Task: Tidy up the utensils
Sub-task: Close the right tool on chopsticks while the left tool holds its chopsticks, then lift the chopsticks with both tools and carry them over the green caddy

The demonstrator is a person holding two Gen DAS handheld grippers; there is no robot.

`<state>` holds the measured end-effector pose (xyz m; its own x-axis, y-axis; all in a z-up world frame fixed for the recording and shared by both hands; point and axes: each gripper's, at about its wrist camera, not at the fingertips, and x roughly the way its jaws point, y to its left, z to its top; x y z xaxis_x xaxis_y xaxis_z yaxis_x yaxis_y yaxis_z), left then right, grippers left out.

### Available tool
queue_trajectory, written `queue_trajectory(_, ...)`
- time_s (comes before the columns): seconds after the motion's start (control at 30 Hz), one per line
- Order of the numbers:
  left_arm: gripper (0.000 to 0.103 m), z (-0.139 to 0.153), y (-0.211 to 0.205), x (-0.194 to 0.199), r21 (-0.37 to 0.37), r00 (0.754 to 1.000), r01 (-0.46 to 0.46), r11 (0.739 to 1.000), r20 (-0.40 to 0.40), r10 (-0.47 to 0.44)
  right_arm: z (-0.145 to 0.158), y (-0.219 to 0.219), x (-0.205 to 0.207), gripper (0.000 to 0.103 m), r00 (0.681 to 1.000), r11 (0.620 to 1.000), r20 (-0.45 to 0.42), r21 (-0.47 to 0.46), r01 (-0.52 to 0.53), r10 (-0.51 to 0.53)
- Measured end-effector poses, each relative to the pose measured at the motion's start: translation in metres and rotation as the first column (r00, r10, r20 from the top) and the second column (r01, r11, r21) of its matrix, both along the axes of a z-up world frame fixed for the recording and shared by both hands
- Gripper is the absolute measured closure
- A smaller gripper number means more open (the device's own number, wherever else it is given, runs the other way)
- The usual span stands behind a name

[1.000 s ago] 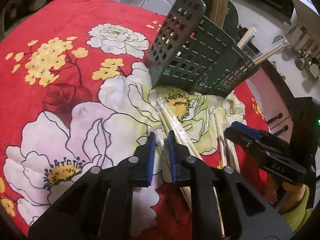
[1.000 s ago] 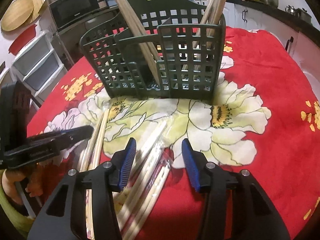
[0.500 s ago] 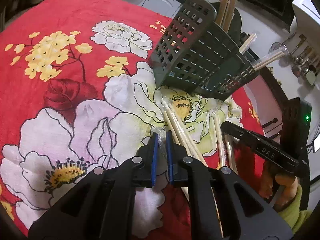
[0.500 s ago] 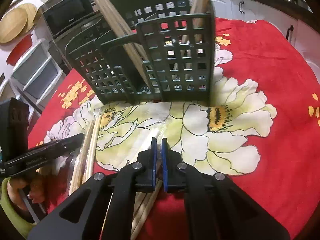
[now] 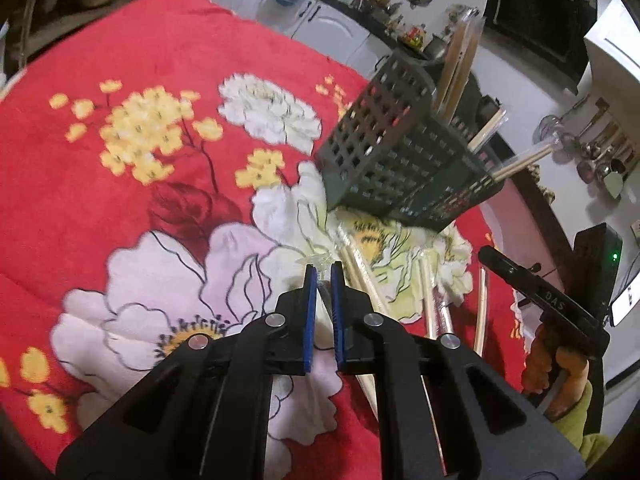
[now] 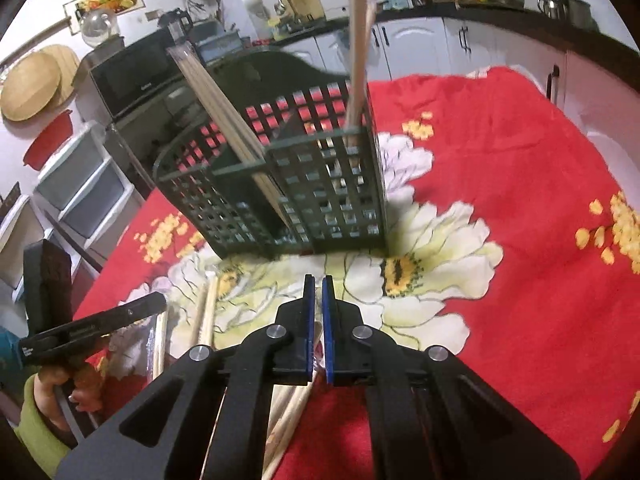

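Chopsticks pinched in both closed grippers, left and right; best lifted level, then tipped upright into basket.

Ahead of you the slotted holder stands on the surface with wrapped chopsticks leaning inside it, more packets lying before it, between your left tongs and right tongs.
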<state>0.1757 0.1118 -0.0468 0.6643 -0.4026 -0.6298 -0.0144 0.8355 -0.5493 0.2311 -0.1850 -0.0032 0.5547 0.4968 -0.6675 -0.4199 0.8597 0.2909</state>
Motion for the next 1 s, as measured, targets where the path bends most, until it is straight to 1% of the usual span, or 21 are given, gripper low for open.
queue_trajectory(0.13,0.099,0.023,-0.001,-0.009,0.069,0.998,-0.023,0.997,0.068,0.018,0.017,0.004,-0.007,0.099,0.998,1.0,0.055,0.013,-0.01,0.009)
queue_trajectory(0.4,0.1,0.058,-0.002,-0.018,0.08,0.988,-0.028,0.996,0.155,0.015,0.052,0.013,-0.025,0.1,0.984,0.999,0.173,0.021,-0.049,0.044)
queue_trajectory(0.63,0.1,0.085,-0.022,-0.018,0.101,0.975,0.013,0.995,0.219,-0.035,0.079,0.022,-0.041,0.1,0.96,0.996,0.269,0.011,-0.086,0.08)
queue_trajectory(1.0,0.1,0.13,-0.046,-0.009,0.14,0.943,0.058,0.989,0.318,-0.1,0.107,0.028,-0.051,0.1,0.934,0.994,0.344,0.009,-0.108,0.098)
